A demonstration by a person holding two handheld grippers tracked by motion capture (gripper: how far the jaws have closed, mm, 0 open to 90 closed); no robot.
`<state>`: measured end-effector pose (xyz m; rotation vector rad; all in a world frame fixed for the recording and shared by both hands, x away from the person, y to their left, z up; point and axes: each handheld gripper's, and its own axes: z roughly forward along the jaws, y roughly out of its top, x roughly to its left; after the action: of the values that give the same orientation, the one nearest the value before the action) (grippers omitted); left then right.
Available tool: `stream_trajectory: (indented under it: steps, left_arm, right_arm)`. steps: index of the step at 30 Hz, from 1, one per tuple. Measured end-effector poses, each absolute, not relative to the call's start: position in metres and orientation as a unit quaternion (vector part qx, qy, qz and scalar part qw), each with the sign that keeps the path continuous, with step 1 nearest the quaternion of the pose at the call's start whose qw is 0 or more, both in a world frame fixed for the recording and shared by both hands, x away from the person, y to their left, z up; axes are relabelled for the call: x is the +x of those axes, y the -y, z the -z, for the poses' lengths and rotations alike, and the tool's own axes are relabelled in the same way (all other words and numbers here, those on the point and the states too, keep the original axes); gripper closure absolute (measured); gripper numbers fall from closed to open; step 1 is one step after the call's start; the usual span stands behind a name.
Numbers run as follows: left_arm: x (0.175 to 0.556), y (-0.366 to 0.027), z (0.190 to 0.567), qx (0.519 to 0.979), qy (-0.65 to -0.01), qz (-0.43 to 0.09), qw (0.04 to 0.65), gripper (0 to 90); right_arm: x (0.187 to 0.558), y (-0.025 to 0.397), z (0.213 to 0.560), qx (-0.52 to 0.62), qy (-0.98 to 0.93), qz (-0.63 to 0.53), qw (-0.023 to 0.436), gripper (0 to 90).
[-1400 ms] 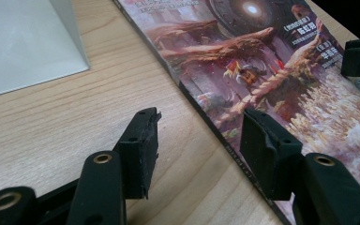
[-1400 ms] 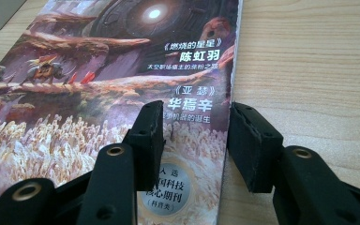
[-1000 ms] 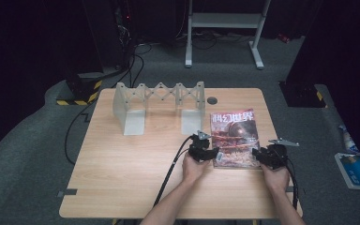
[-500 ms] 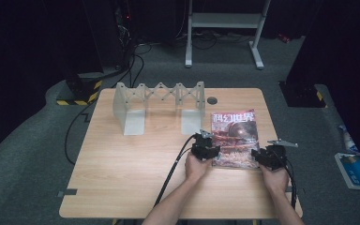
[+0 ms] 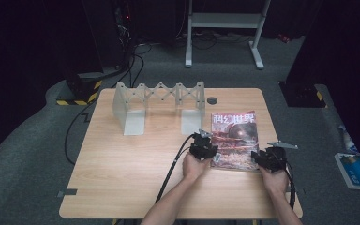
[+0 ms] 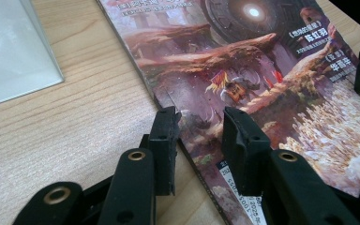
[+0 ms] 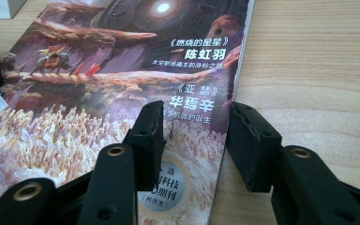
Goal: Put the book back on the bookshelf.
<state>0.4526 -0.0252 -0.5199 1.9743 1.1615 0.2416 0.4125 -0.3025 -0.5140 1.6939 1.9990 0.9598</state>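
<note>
A science-fiction magazine (image 5: pixel 234 138) with a reddish-purple cover lies flat on the wooden table (image 5: pixel 131 168), right of centre. My left gripper (image 5: pixel 205 149) rests at its near left corner. In the left gripper view the gripper (image 6: pixel 199 122) is open, its jaws straddling the magazine's (image 6: pixel 262 70) spine edge, one over the wood and one over the cover. My right gripper (image 5: pixel 265 158) sits at the near right corner. It is open (image 7: pixel 194 117), with one jaw over the cover (image 7: pixel 122 56) and the other over the bare wood.
A pale grey expanding file rack (image 5: pixel 159 105) stands at the back of the table, and its near plate (image 6: pixel 14 47) lies close to the magazine's left. A small dark round grommet (image 5: pixel 212 100) sits behind the magazine. Cables trail off the front edge between the forearms.
The right gripper has crept slightly left toward the magazine's corner. The left gripper and the magazine have barely shifted.
</note>
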Motion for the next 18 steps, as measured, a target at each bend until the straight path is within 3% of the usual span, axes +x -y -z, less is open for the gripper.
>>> stream_trajectory:
  steps: [18]
  left_arm:
    - [0.446, 0.018, 0.514, 0.803, -0.448, -0.079, 0.386, 66.0]
  right_arm:
    - [0.395, 0.297, 0.515, 0.590, -0.710, -0.342, 0.173, 57.6]
